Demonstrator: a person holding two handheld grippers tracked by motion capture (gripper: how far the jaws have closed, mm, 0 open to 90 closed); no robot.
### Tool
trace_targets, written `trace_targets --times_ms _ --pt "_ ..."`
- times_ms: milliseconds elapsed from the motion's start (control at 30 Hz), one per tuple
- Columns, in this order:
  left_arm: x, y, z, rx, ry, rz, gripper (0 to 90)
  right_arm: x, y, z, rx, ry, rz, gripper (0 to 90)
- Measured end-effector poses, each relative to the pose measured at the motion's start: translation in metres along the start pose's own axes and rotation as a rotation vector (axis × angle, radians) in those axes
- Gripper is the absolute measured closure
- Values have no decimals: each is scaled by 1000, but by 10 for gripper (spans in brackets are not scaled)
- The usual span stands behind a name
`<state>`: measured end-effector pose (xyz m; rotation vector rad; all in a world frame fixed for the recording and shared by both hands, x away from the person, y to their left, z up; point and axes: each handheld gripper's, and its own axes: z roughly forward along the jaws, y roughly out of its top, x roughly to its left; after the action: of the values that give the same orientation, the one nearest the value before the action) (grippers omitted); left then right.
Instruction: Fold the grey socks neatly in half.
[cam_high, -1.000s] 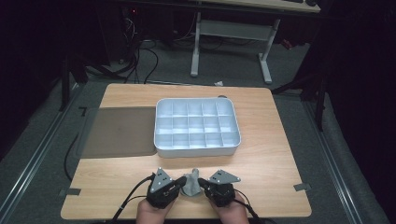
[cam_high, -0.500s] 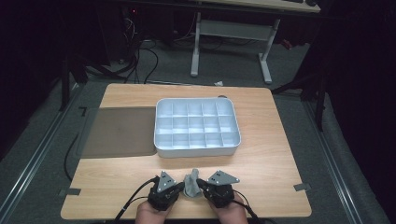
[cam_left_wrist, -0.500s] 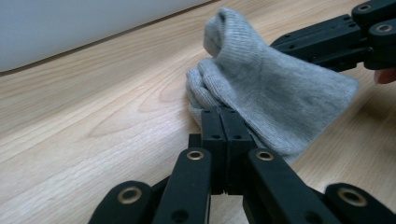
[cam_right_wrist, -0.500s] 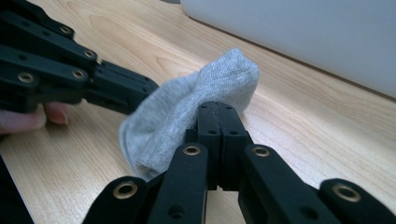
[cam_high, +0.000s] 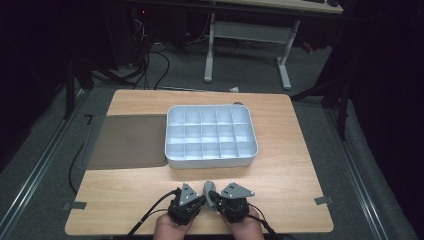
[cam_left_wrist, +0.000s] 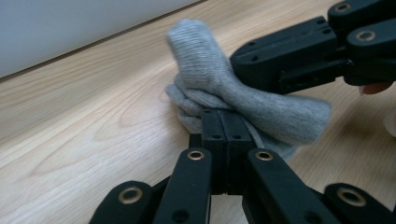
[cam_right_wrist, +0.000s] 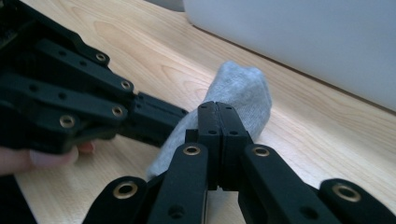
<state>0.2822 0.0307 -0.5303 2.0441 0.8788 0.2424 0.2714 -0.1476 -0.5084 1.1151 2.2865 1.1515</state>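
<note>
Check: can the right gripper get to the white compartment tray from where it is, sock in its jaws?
Probably yes. The right gripper is shut on the grey sock, as is the left gripper, so the left must release or follow. Bare table lies before the tray.

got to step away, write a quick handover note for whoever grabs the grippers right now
Left gripper: shut on the grey sock.
Right gripper: shut on the same sock, from the other side.
The sock sits bunched between both grippers at the near edge of the wooden table, just in front of the empty compartment tray.
Done: sock gripped by both.
Left, probably: finish rolling or folding it and place it, likely into the tray.
</note>
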Motion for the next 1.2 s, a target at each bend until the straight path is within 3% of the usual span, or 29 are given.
trace_targets --times_ms 133,267,533,700,833,933,1033,1200 --pt "-5 3 8 19 -17 37 900 -6 -1 -4 -6 -12 20 900" --pt "-6 2 8 56 -16 60 900 -3 -3 -4 5 7 16 900" --pt "1 -2 2 57 -14 38 889 -1 -15 2 11 -5 14 900" --pt "7 1 -10 -3 0 23 899 2 -16 4 8 -15 -8 900" --pt "3 16 -21 -97 -4 42 900 1 -17 4 1 -8 -2 900" --pt "-3 27 -18 -134 -23 50 900 1 -18 4 -5 -7 -1 900" --pt "-7 34 -8 -122 -20 72 900 1 -18 4 -8 -8 -6 900" --pt "3 30 11 -50 12 48 900 1 -20 3 -14 -1 -3 900"
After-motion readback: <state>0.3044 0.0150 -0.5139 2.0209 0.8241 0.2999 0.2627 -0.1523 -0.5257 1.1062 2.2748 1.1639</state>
